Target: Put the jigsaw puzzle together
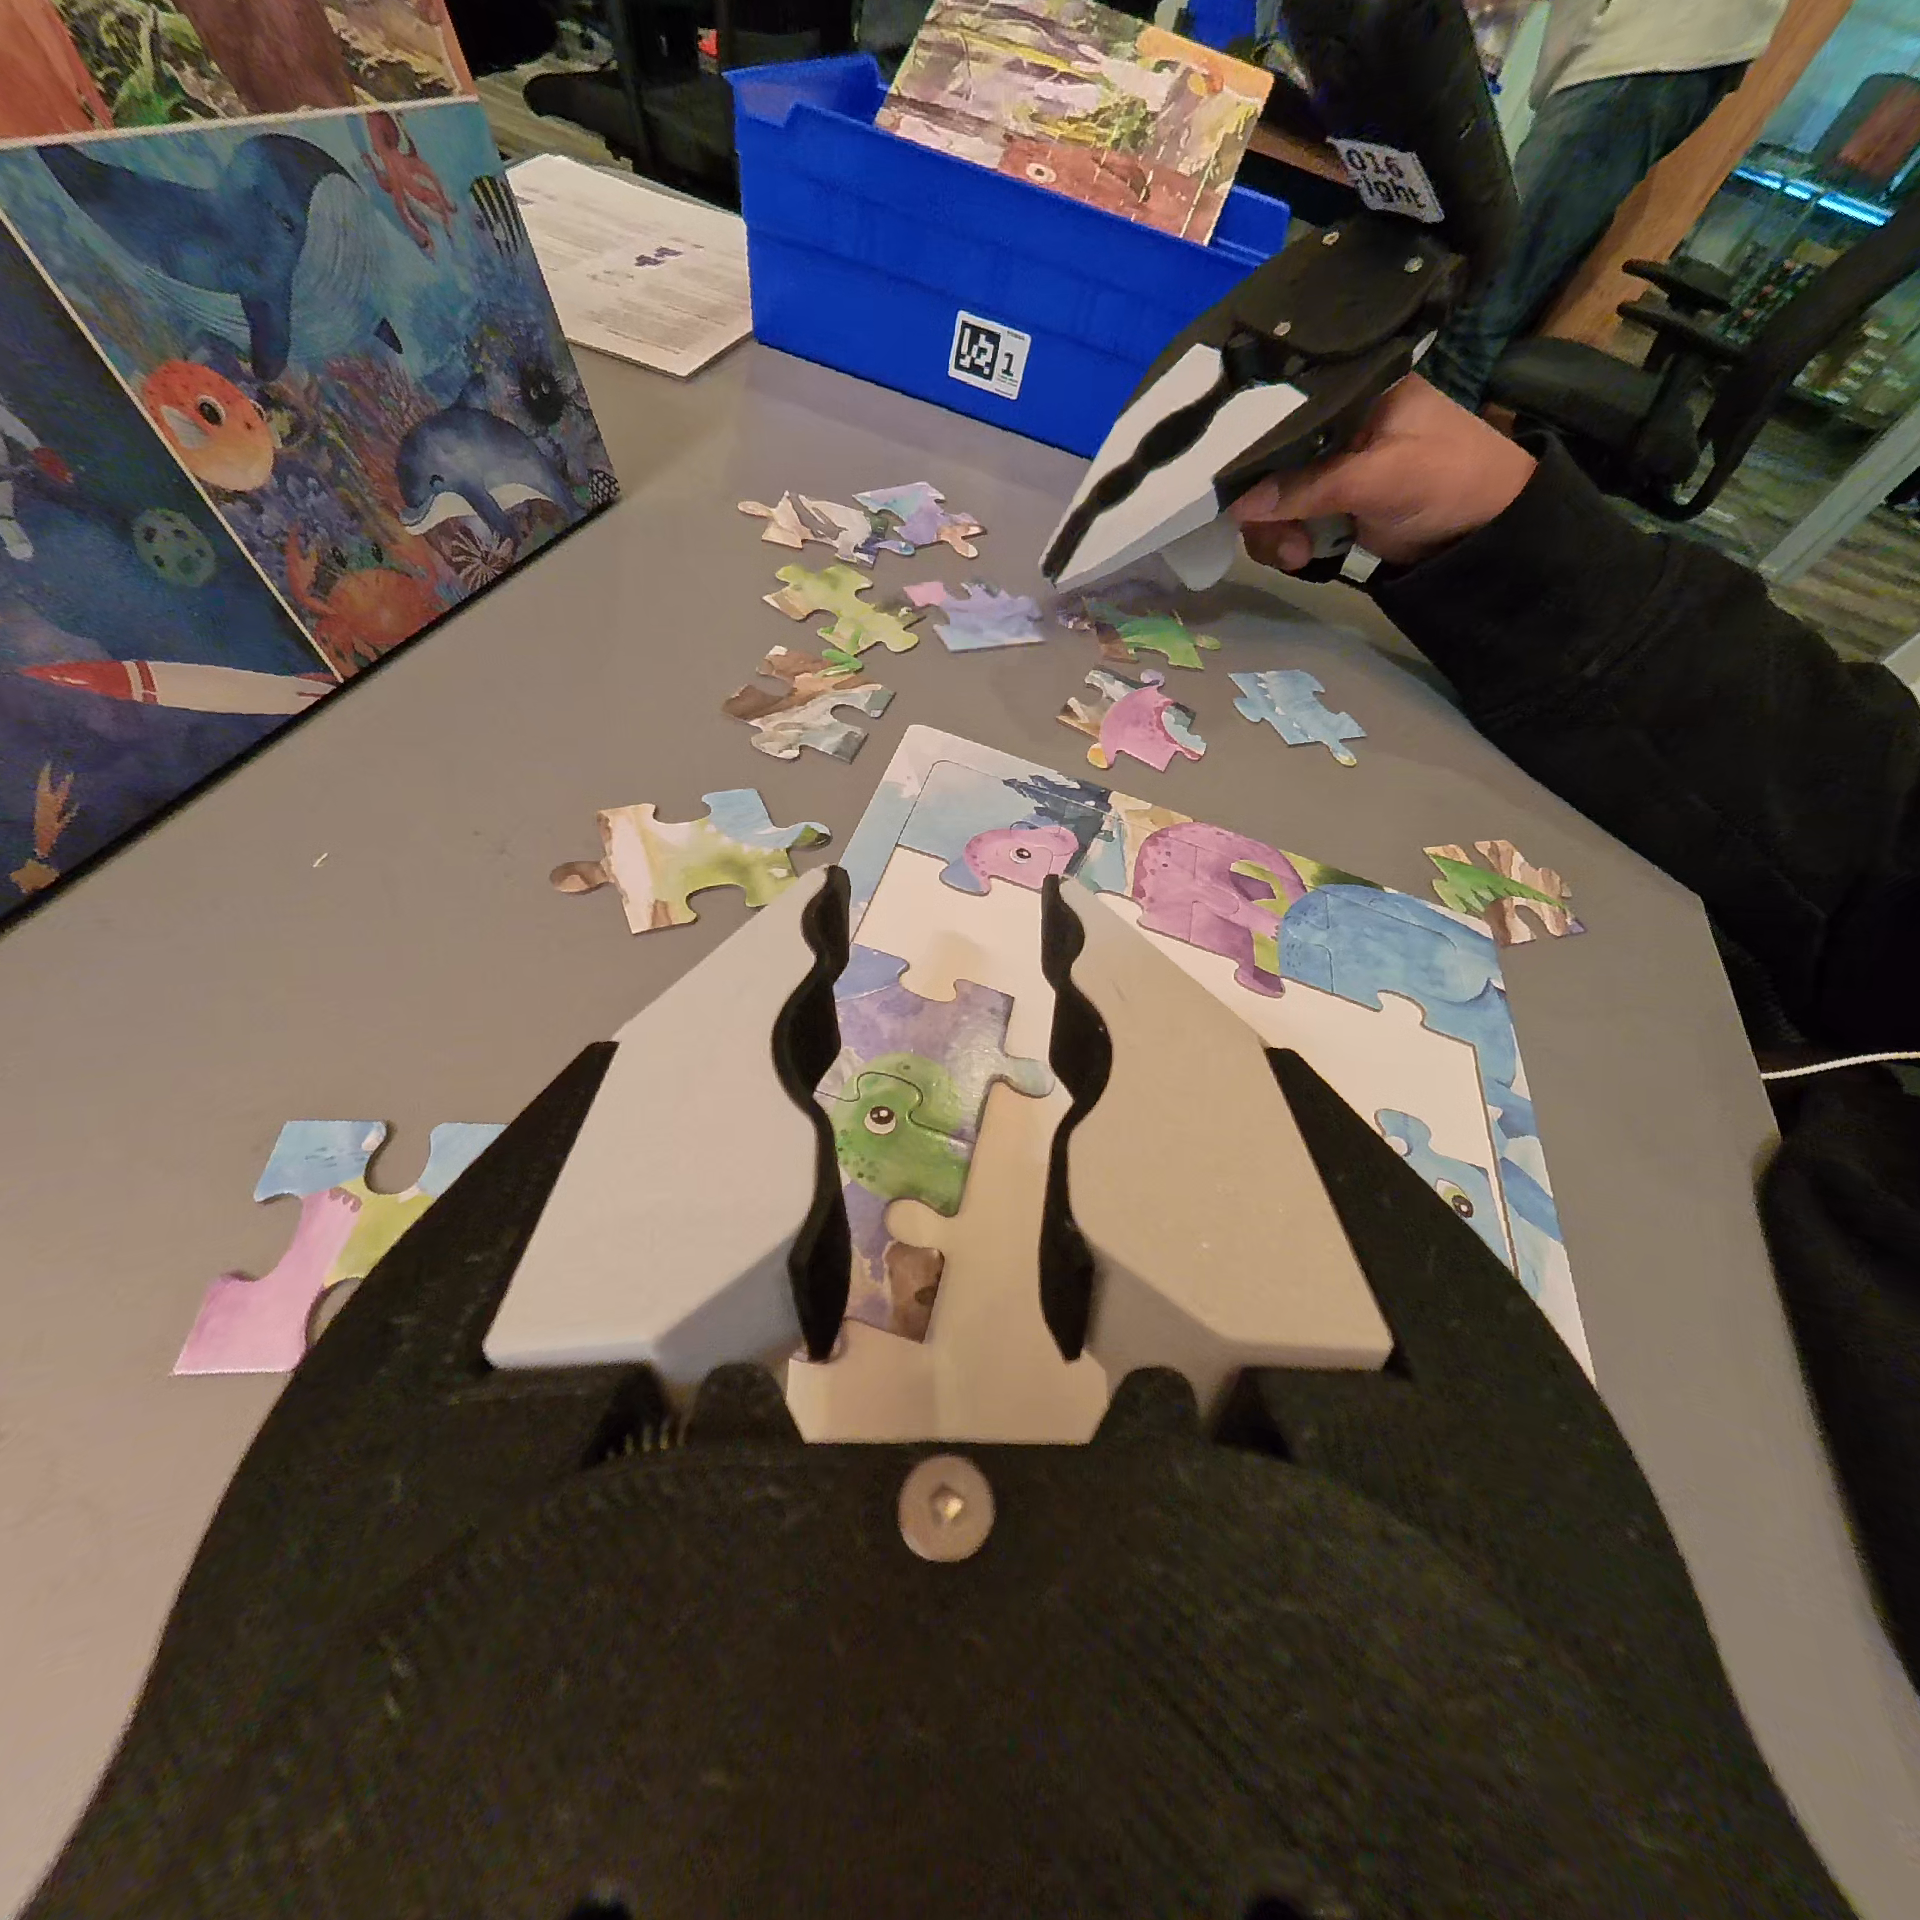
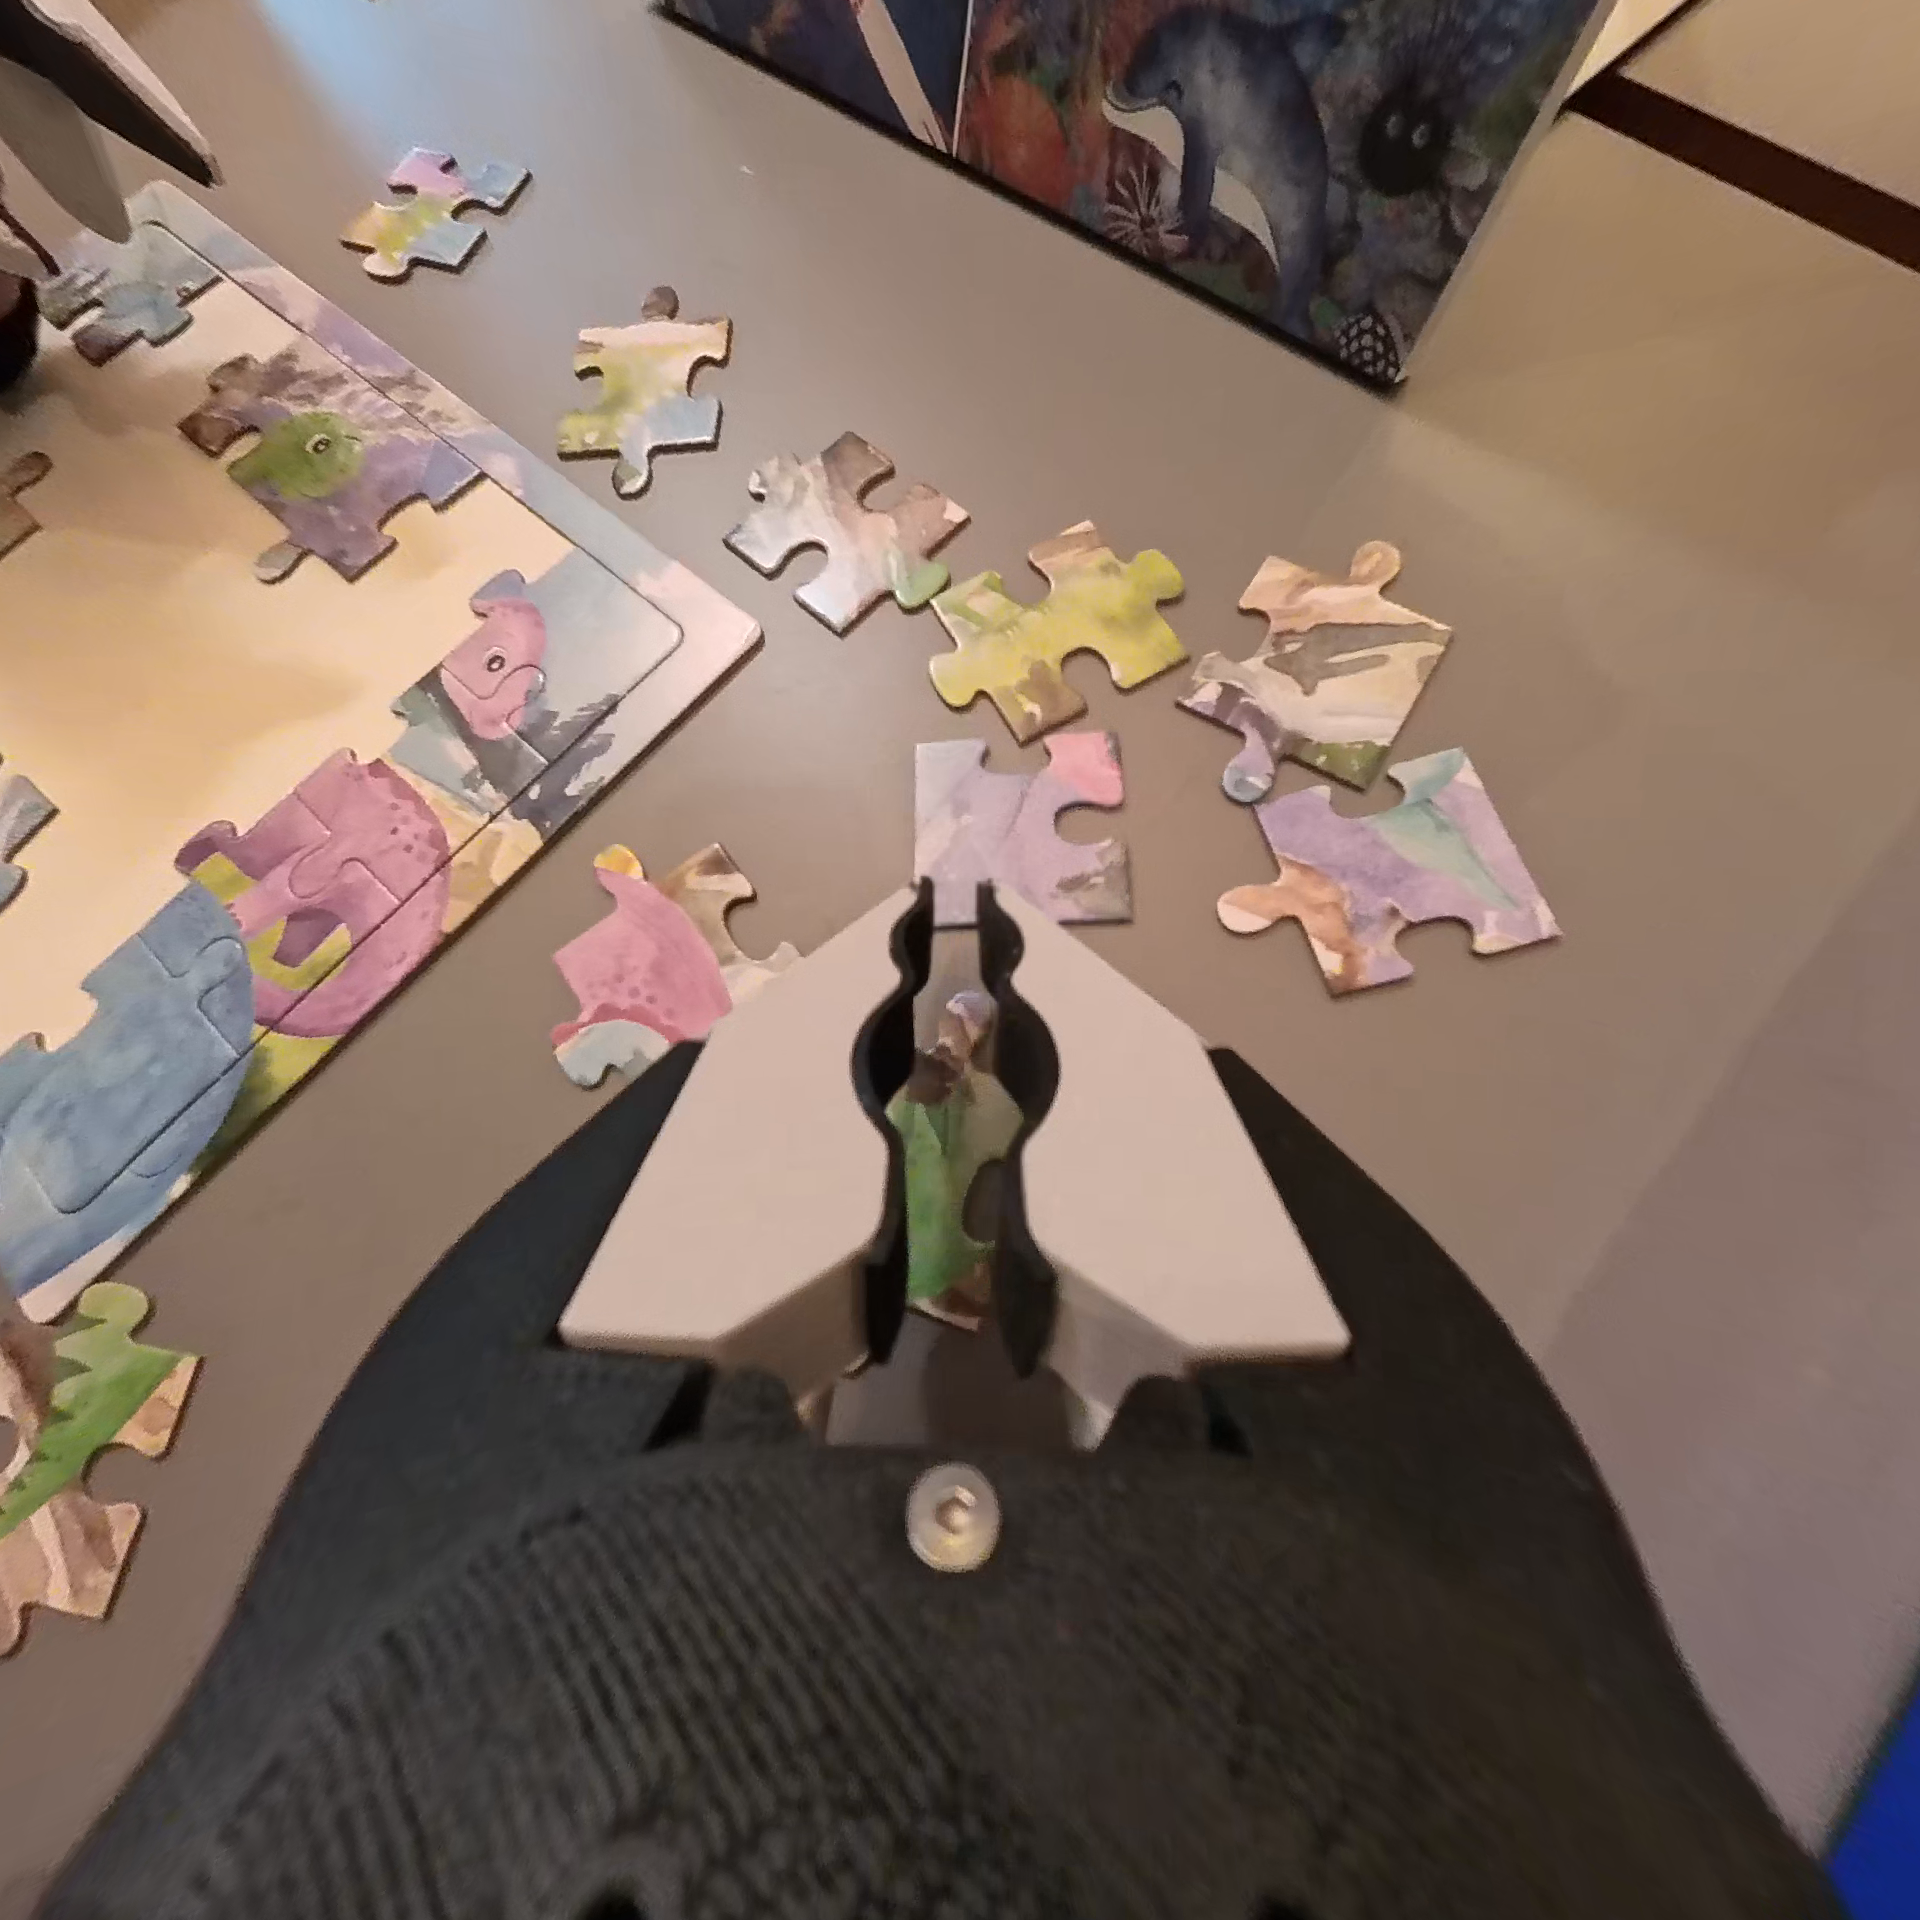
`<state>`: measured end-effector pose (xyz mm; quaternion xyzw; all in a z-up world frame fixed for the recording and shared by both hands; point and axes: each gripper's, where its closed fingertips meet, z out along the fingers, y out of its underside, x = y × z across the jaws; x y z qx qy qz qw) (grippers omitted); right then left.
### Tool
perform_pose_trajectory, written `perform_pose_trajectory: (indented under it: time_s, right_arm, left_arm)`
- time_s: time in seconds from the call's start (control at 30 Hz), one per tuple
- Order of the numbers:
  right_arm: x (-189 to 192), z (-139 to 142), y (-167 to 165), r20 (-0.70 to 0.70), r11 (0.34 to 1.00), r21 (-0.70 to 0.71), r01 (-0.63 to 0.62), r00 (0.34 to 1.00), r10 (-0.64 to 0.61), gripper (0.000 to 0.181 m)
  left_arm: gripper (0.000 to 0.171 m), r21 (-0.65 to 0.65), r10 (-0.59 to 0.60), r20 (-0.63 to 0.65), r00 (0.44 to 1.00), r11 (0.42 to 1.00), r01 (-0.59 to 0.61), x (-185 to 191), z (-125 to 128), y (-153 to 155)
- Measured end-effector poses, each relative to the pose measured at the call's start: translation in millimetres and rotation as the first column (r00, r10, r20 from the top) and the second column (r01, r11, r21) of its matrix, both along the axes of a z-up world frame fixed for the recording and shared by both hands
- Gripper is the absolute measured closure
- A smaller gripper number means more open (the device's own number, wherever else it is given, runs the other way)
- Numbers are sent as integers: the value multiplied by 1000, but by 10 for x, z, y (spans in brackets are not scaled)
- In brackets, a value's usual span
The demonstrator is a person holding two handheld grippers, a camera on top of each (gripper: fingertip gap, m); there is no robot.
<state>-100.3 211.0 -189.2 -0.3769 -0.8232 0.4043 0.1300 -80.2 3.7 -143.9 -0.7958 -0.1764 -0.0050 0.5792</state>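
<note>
Now we see a grey bench [image 1: 416, 935] with a jigsaw puzzle tray [image 1: 1195, 997] lying flat on it. Some pieces are already in the tray: a pink dinosaur head [image 1: 1013, 854], a purple body [image 1: 1210, 883] and a big blue animal [image 1: 1392, 961] sit joined along its far edge. A small clump with a green face [image 1: 902, 1117] lies on the bare white part of the tray.

Our left gripper [image 1: 945, 888] hangs over the tray with its jaws wide apart, and nothing is between them. The green-face clump shows through the gap below.

Our right gripper [image 2: 951, 894] is out over the loose pieces beyond the tray. Its jaws are nearly together, with a green and brown piece [image 2: 945, 1164] showing in the narrow gap. We cannot tell if the jaws pinch the piece or if it just lies under them. In the left wrist view the tips of this gripper point down, right next to a green piece on the bench. A hand [image 1: 1382, 488] in a dark sleeve holds it.

Many loose pieces lie around on the bench. A lilac piece [image 2: 1023, 831] sits just past the right gripper's tips. A pink piece [image 2: 644, 966] lies beside the tray's corner. A yellow-green piece [image 2: 1055, 623] and a grey-white piece [image 2: 847, 525] touch each other farther out.

A box with sea animals [image 1: 281, 416] stands at the left. A blue bin [image 1: 987, 260] stands at the back, with a picture board [image 1: 1081, 114] leaning inside.
</note>
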Motion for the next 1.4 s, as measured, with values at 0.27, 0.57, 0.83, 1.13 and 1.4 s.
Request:
perform_pose_trajectory:
  time_s: [0.27,0.57,0.83,1.13,1.4]
  right_arm:
    - [-29,-105,25,13,998,55,16,1000,-17,144]
    - [-30,-166,22,30,998,62,12,999,-14,138]
    - [-62,-194,29,1,994,107,19,1000,-19,144]
    - [-44,-195,59,6,992,126,16,1000,-17,153]
    - [-33,-99,61,-31,992,124,5,1000,-2,174]
  left_arm:
    - [137,0,-10,1,1000,1000,10,19,3,7]
    - [142,-122,-369,64,927,919,374,802,-57,208]
    - [131,-286,-486,179,855,806,518,1174,-421,199]
    - [129,-299,-439,157,885,833,466,1048,-444,195]
    - [129,-256,-399,129,908,871,419,923,-386,205]
